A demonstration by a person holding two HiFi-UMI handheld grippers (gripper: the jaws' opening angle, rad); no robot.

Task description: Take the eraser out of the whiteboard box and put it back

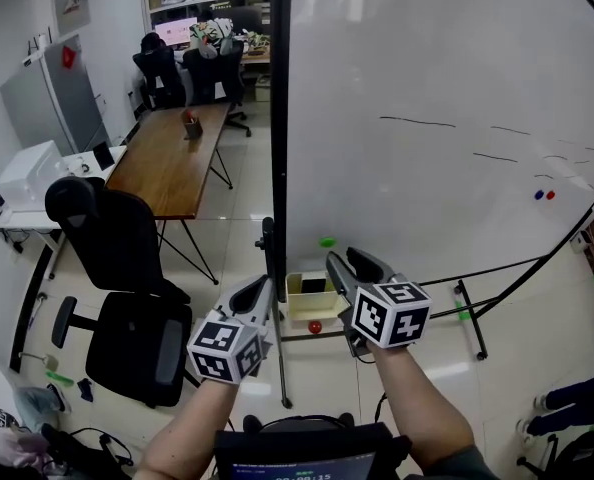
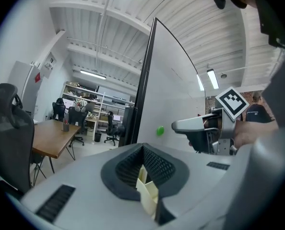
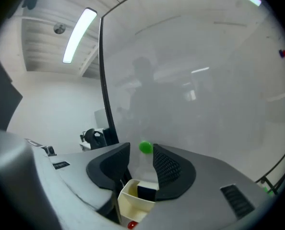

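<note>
Right gripper [image 3: 141,151]: jaws apart, empty, just above the box [image 3: 125,201]. The eraser [image 3: 146,192] sits inside. Left gripper [image 2: 142,148]: tips together, empty. I'd descend straight, straddle the eraser, then close gently.

Our left gripper [image 1: 257,293] and right gripper [image 1: 349,260]: pale grey moulded shells, black ribbed pads [image 3: 169,169] ahead of each marker cube [image 1: 390,313], cube faces white with black square codes.

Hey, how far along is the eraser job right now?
The eraser sits in the whiteboard box, so either nothing is done or it is already back; these pictures cannot say. The right gripper hangs near it with open, empty fingers. If untouched, lifting out and returning remain.
</note>
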